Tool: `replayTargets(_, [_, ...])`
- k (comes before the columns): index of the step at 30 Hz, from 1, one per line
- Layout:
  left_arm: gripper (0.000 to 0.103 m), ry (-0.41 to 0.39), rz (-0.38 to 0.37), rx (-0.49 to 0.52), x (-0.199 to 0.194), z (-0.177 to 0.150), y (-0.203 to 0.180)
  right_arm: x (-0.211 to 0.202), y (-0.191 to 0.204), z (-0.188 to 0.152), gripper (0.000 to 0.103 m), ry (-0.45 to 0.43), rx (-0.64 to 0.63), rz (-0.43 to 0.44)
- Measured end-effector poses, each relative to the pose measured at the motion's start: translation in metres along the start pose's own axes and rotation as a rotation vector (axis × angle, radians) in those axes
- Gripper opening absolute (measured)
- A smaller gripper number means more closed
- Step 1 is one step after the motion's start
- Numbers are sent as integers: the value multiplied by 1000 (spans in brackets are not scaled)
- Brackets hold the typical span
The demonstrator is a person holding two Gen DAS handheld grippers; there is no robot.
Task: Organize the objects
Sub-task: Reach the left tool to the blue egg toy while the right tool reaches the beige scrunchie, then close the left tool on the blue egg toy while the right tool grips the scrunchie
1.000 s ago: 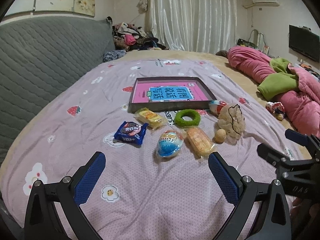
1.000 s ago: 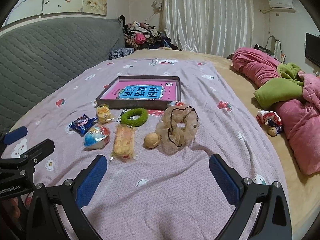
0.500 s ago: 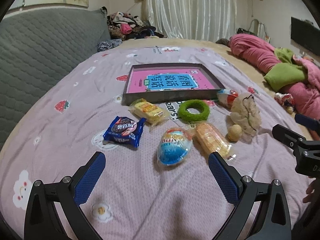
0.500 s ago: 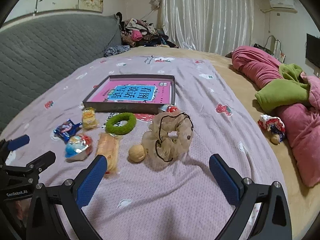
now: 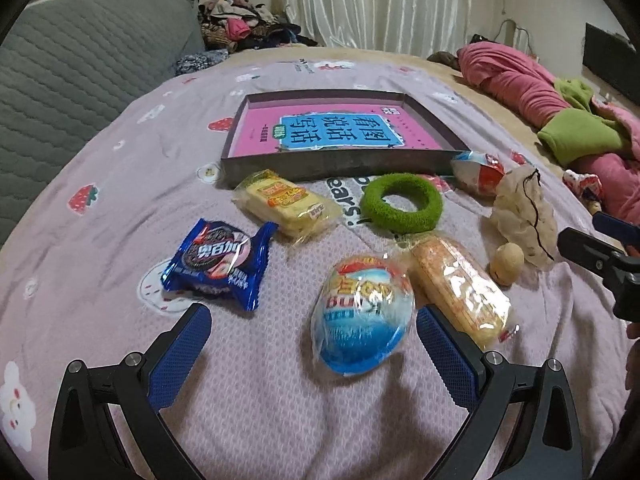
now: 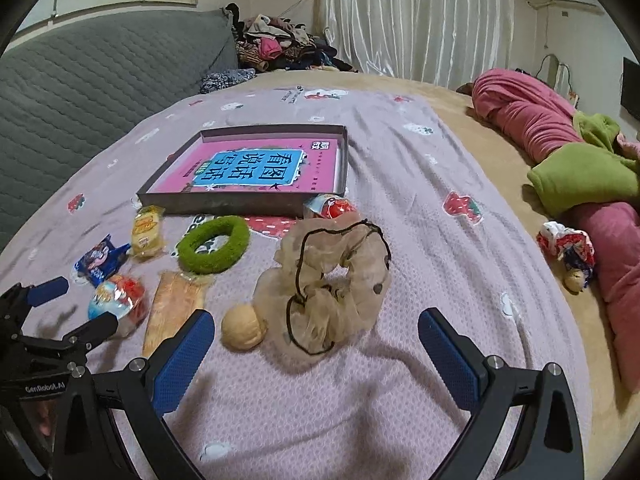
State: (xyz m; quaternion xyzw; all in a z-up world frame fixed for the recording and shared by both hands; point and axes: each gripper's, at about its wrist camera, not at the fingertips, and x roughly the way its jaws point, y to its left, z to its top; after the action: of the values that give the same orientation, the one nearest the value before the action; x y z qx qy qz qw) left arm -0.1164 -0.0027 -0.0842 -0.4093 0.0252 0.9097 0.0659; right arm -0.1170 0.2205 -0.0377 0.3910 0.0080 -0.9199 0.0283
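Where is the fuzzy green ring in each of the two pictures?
Left wrist view: the green ring lies right of centre, just in front of the box's front wall.
Right wrist view: the green ring lies left of centre, beside the beige scrunchie.
Shared landmark: the shallow box holding a pink book, right behind the ring.

Hidden and cut-off parts

The red-and-white packet (image 6: 330,206) is half hidden behind the scrunchie (image 6: 332,280). The right gripper's near finger covers the long snack's (image 6: 172,312) near end. The pile of clothes (image 6: 280,50) far off is too small to sort out.
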Motion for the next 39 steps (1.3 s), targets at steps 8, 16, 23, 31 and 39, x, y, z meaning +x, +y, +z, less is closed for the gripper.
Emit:
replayTargets(8, [102,13,-15,5,17,6,-6,33,-4,18,103,40,62,-15])
replayTargets(16, [102,34,-18,8,33,9,-8,79,-12,24,98,156,71,-65])
replayTargets(23, [92,27,-23,32,34,7,-15,88,-9,20,64,145,42,17])
replayTargets(31, [53,54,-95,-2,40,5,-13,79,-4,18,34,102,-12,75])
replayTargets(39, [52,38,-107,-6,37,5,-13,67,-5,19,22,50,-18,116])
